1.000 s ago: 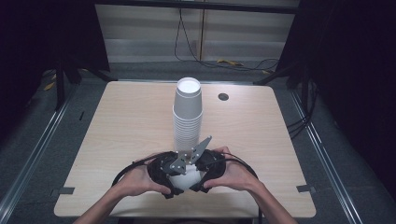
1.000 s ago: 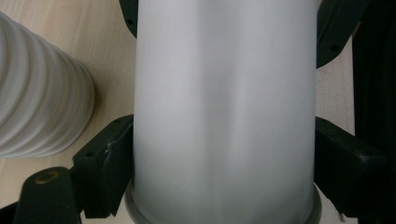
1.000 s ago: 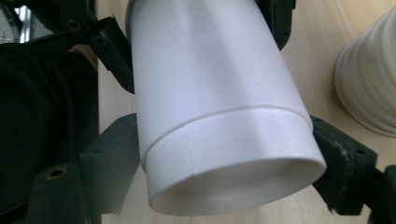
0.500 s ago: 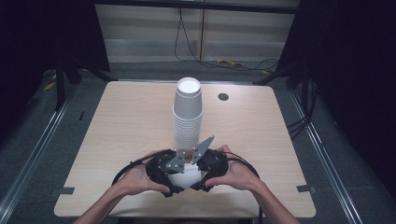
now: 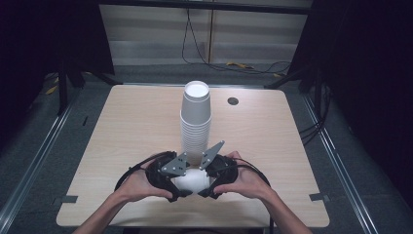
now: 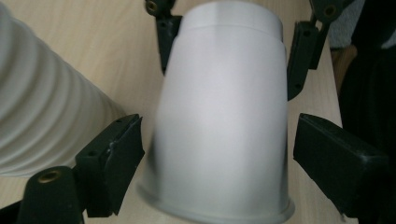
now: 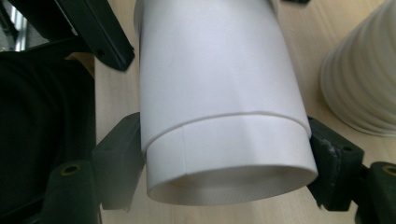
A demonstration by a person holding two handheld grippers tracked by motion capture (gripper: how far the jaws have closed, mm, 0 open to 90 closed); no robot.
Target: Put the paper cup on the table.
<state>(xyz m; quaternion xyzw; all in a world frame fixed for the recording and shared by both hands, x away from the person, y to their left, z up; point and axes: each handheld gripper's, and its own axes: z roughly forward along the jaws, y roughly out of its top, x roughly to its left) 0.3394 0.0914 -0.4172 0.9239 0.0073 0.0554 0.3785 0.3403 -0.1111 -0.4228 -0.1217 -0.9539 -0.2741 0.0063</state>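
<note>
The pale wooden worktop [image 5: 122, 131] in front of me has a small dark round grommet [image 5: 233, 101] set near its far right corner — beyond its far edge, black cables [image 5: 195, 44] trail down a light wall panel [image 5: 146, 34]

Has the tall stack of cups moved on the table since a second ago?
No. The cup stack sits where it was, left of the dark table hole.

Nested paper cups [image 6: 219, 121] blurred along the 9 o'clock wall; rim (lower lip) cropped at 6 o'clock.
</note>
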